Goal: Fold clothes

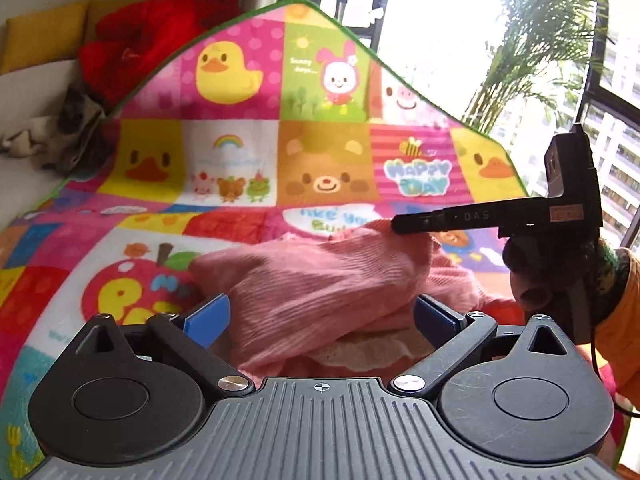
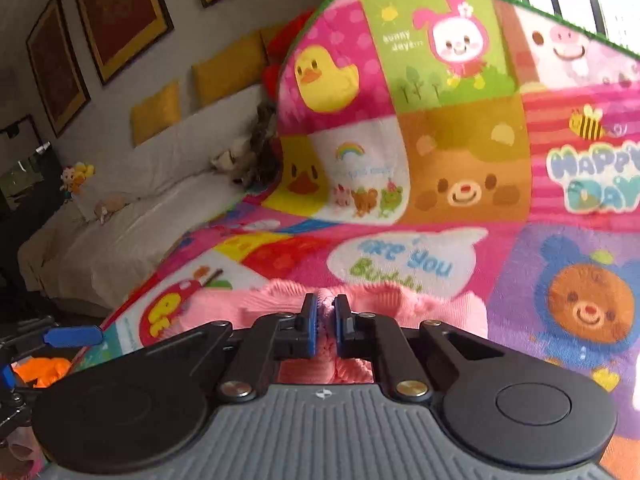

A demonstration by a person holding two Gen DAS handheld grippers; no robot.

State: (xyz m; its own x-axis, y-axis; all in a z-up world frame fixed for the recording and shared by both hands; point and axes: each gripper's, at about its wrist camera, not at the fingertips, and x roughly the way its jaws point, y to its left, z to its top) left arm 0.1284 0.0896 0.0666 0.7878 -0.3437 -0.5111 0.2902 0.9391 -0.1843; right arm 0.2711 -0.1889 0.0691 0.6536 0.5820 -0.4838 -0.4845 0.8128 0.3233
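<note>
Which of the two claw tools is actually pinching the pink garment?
The right gripper: its blue pads are shut on a bunch of the pink ribbed garment. The left gripper stands wide open, the cloth lying loose between its fingers.

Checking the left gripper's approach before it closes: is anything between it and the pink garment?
Nothing visible. The left gripper is open with the pink garment directly between its fingers; the right gripper already pinches the garment's far edge.

My left hand-held gripper [image 1: 320,316] has blue pads, black arms, silver screws and a ribbed grey body; my sleeve [image 1: 628,320] is orange.
</note>
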